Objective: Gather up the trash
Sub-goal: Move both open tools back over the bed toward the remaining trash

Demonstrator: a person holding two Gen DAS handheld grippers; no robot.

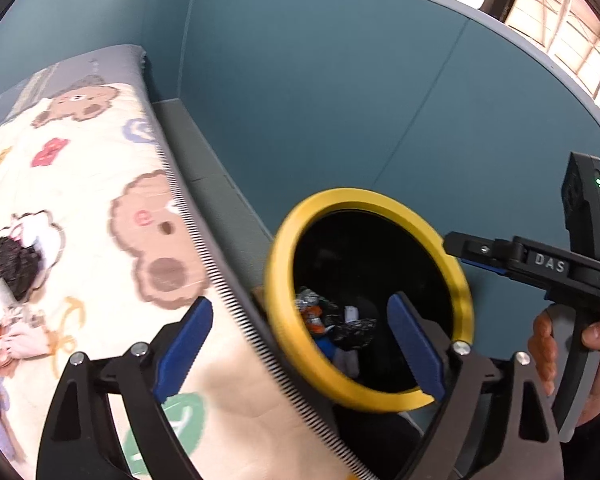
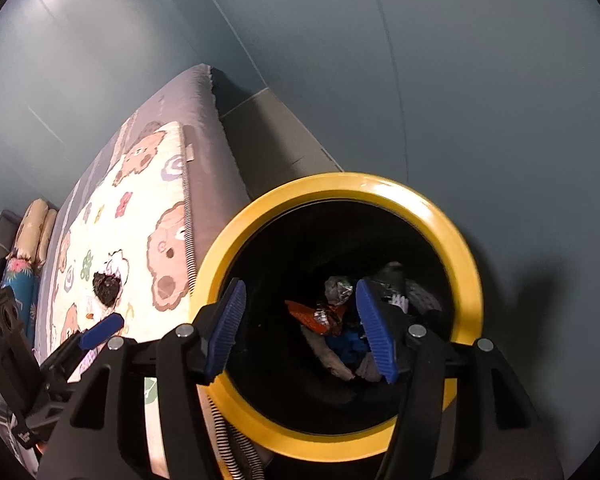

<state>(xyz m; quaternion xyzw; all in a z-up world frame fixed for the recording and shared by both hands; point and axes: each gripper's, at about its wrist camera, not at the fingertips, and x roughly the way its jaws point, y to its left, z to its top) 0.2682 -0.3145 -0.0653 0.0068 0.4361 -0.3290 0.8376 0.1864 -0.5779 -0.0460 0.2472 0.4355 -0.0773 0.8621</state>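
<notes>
A black bin with a yellow rim [image 1: 284, 320] [image 2: 466, 240] stands on the floor beside a bed. Crumpled wrappers [image 1: 332, 320] [image 2: 332, 312] lie in its bottom. My left gripper [image 1: 300, 344] is open and empty, one finger over the bed edge and one over the bin mouth. My right gripper [image 2: 300, 326] is open and empty above the bin mouth; it also shows in the left wrist view [image 1: 456, 246] at the bin's right rim. A black-and-white crumpled thing [image 1: 16, 264] [image 2: 108, 284] lies on the bedspread.
The bed carries a cream bear-print cover [image 1: 100, 200] [image 2: 140, 208]. Pink and purple cloth [image 1: 16, 344] lies near its left. Blue-grey walls [image 1: 340, 100] [image 2: 460, 80] close in behind the bin. Pillows [image 2: 36, 224] lie at the bed's far end.
</notes>
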